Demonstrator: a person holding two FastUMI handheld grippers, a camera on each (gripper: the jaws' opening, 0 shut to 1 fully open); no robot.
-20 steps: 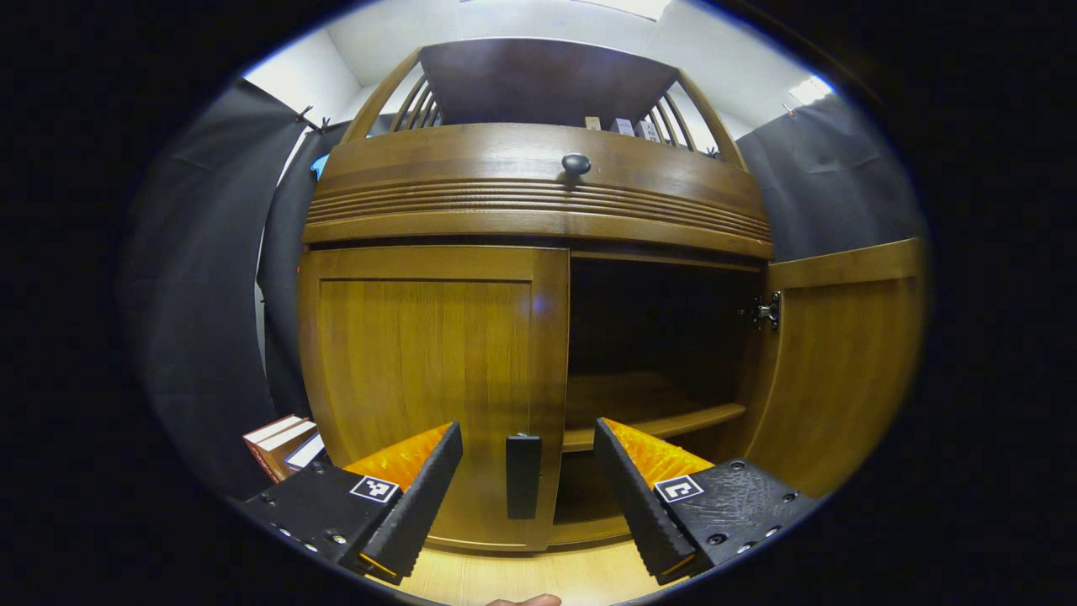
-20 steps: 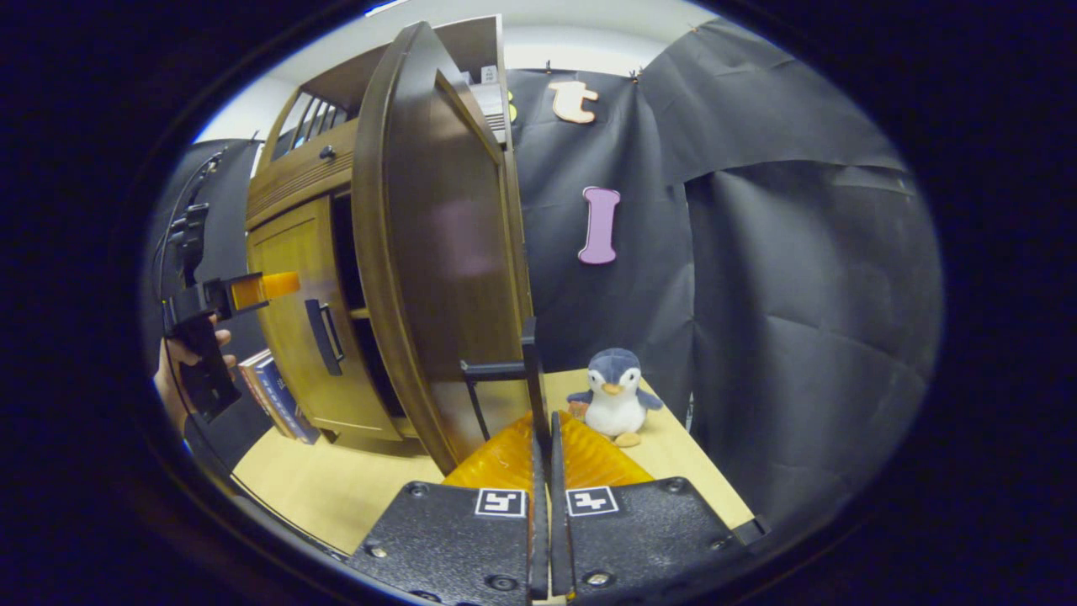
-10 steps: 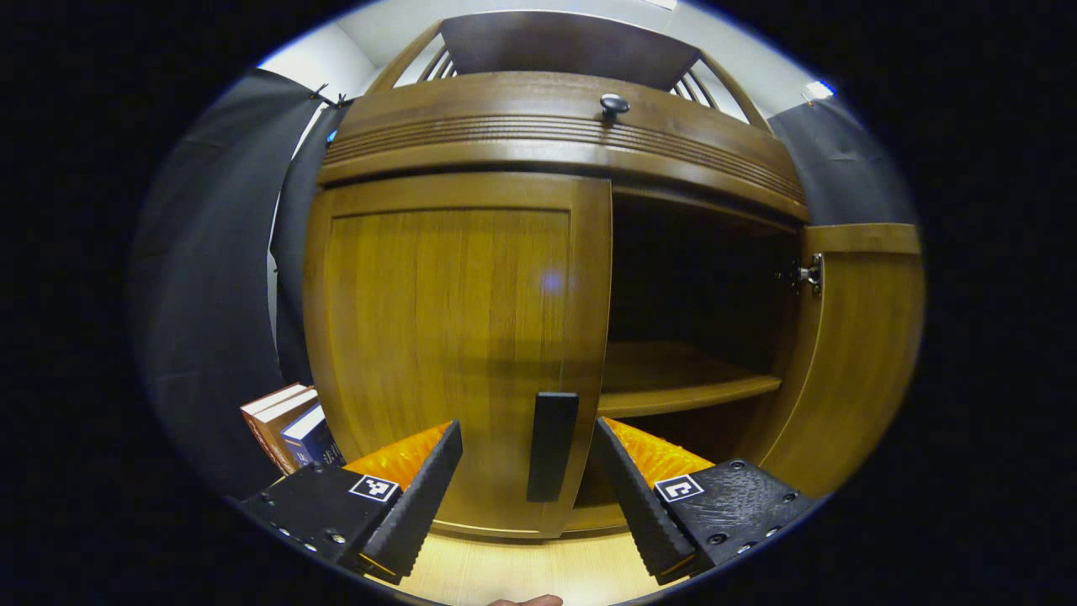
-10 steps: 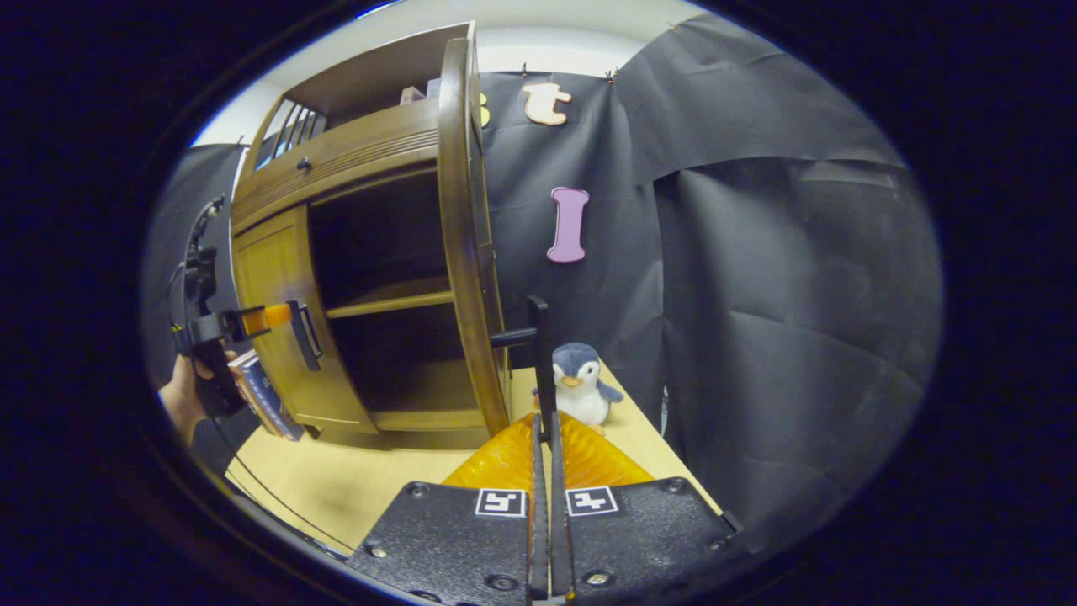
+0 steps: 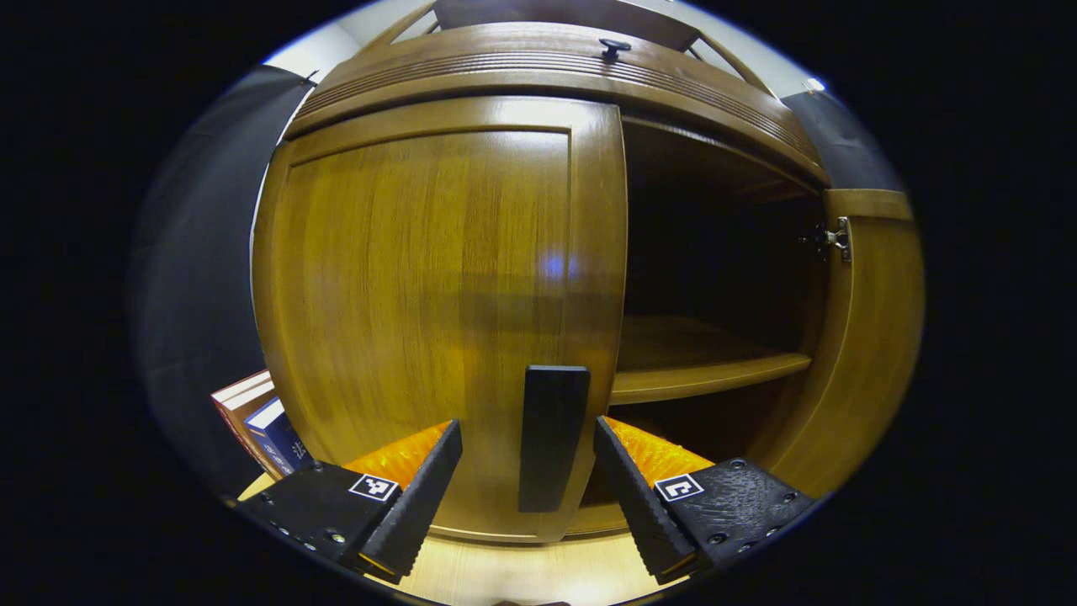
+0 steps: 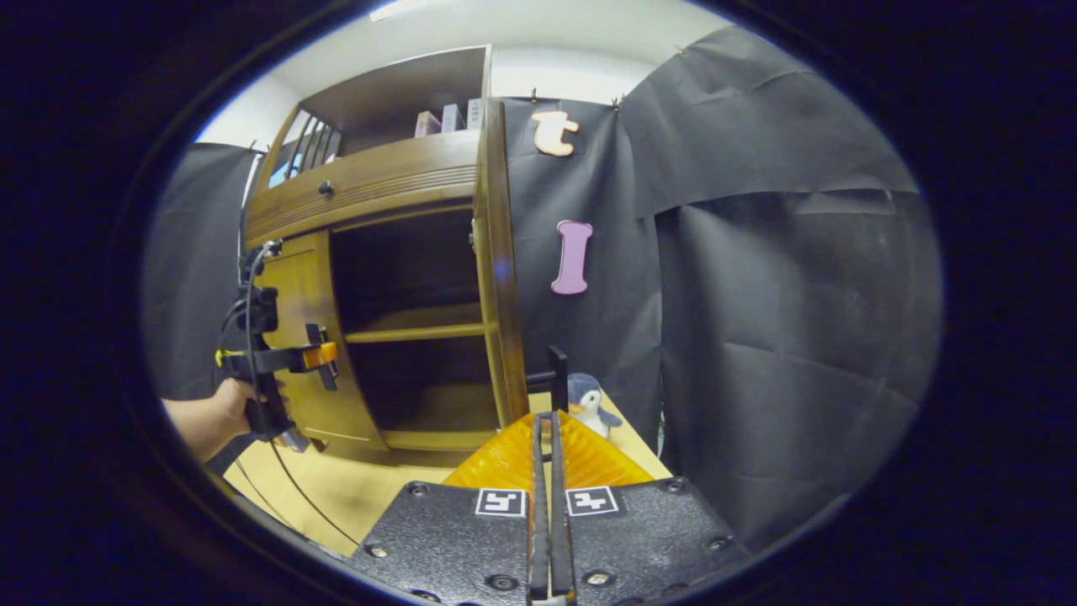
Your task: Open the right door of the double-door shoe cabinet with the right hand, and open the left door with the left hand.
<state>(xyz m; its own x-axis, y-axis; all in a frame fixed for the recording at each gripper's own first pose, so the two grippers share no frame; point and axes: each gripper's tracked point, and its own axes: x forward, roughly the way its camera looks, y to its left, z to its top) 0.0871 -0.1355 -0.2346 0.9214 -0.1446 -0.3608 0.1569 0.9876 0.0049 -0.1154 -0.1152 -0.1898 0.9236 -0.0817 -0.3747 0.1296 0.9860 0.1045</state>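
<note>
The left hand-held gripper (image 5: pixel 527 471) has its fingers spread apart, with the dark vertical handle (image 5: pixel 551 438) of the left door (image 5: pixel 421 286) standing between them; the fingers (image 5: pixel 421 497) lie to either side of it and do not press on it. That left door is closed, directly ahead of this gripper and close to it. Just beyond the right finger, the cabinet's right half is open, with a shelf (image 5: pixel 707 374) inside and the swung-out right door (image 5: pixel 867 337) with its hinge (image 5: pixel 833 238) farther to the right. To the left of the left finger, some books (image 5: pixel 257 417) lean beside the cabinet on the pale tabletop (image 5: pixel 522 572). The right hand-held gripper (image 6: pixel 545 438) has its fingers pressed together on the dark handle (image 6: pixel 555 383) of the right door (image 6: pixel 496 278), which rises just ahead of the tips; the door stands wide open, seen edge-on. Just behind the handle, a plush penguin (image 6: pixel 586 400) sits on the tabletop. Far off to the left in the right gripper view, a hand (image 6: pixel 223 412) holds the left hand-held gripper against the closed left door's handle.
</note>
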